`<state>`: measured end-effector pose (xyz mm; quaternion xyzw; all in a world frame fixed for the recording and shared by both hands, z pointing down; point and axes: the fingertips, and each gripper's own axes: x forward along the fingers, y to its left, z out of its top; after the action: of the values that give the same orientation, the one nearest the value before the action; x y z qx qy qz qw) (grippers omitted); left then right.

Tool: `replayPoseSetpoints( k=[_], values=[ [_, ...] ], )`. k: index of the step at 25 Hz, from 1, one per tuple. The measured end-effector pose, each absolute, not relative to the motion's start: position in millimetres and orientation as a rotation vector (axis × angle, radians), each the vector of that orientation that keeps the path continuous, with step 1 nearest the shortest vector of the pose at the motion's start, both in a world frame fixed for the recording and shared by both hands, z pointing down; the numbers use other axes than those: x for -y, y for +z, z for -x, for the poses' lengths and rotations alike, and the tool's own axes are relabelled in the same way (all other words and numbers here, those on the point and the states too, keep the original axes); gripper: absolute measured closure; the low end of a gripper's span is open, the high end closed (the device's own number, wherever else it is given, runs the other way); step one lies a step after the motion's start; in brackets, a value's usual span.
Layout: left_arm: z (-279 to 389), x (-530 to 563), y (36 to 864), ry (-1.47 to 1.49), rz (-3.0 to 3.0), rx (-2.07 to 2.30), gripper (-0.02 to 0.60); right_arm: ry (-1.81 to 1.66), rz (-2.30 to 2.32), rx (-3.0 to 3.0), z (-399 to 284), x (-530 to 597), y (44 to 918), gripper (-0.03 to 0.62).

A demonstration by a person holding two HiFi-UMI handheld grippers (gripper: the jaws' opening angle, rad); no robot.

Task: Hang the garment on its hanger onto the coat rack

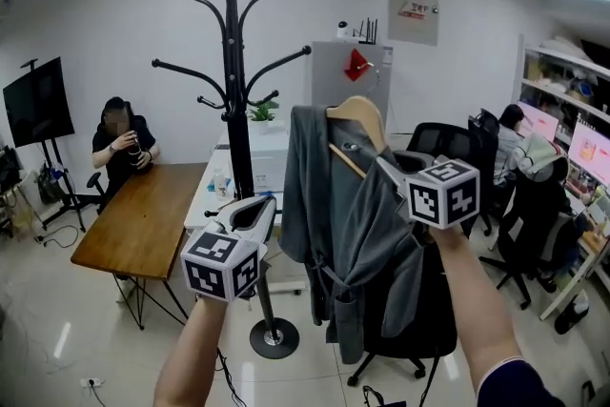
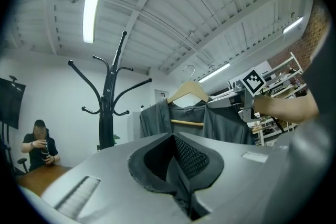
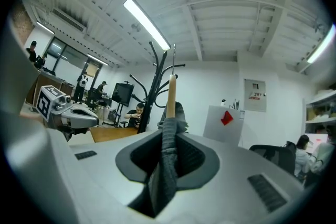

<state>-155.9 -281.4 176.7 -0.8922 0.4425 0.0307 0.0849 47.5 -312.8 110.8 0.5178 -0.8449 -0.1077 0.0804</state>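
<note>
Head view: the right claw point(image 1: 386, 169) grips the grey robe point(image 1: 334, 224) at the shoulder, where it drapes over a wooden hanger point(image 1: 360, 112). Robe and hanger are held up in the air, to the right of the black coat rack point(image 1: 233, 110) and apart from its hooks. The left claw point(image 1: 253, 213) is raised lower down, in front of the rack's pole, and touches neither rack nor robe. A wooden table point(image 1: 143, 224) stands to the left with a seated person point(image 1: 122, 143) at its far end. A black office chair point(image 1: 440, 144) is behind the robe.

Left gripper view: the left claw point(image 2: 176, 165) is clenched, its dark pads meeting with nothing between them. Beyond it, the rack point(image 2: 109, 107) rises at the left. The robe point(image 2: 157, 120) on its hanger point(image 2: 187, 93) hangs to the rack's right, with the other claw clamped on the robe's far shoulder.

Right gripper view: the right claw point(image 3: 168, 155) is closed on a fold of grey robe point(image 3: 167, 160) that runs up between the pads. The hanger's wooden arm point(image 3: 171, 97) stands straight up above the fold. The rack point(image 3: 157, 81) is just behind it.
</note>
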Motion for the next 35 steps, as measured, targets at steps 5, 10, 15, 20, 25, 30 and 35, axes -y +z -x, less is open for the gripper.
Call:
replayPoseSetpoints(
  k=[5, 10, 15, 20, 25, 30, 35],
  values=[
    [166.4, 323.1, 164.9, 0.078, 2.692, -1.266, 0.578, -0.355, -1.594, 2.491, -21.1, 356.4, 87.6, 0.511],
    [171.1, 353.8, 159.5, 0.083, 2.750, -1.213, 0.577, -0.357, -1.618, 2.432, 3.4, 400.5, 76.6, 0.511],
    [178.4, 371.9, 158.9, 0.064, 2.759, -1.170, 0.577, -0.352, -1.621, 2.400, 23.9, 433.7, 68.1, 0.511],
    [193.3, 385.2, 158.6, 0.060, 2.756, -1.167, 0.578, -0.341, -1.660, 2.356, 39.3, 452.9, 66.8, 0.511],
    [198.7, 393.1, 163.1, 0.065, 2.764, -1.171, 0.578, -0.290, -1.683, 2.324, 44.1, 469.2, 80.4, 0.511],
    [200.5, 393.2, 170.9, 0.062, 2.786, -1.162, 0.578, -0.238, -1.683, 2.289, 49.2, 480.6, 98.5, 0.511],
    [213.1, 396.8, 180.4, 0.070, 2.801, -1.193, 0.577, -0.296, -1.644, 2.292, 82.2, 481.8, 99.9, 0.513]
  ],
)
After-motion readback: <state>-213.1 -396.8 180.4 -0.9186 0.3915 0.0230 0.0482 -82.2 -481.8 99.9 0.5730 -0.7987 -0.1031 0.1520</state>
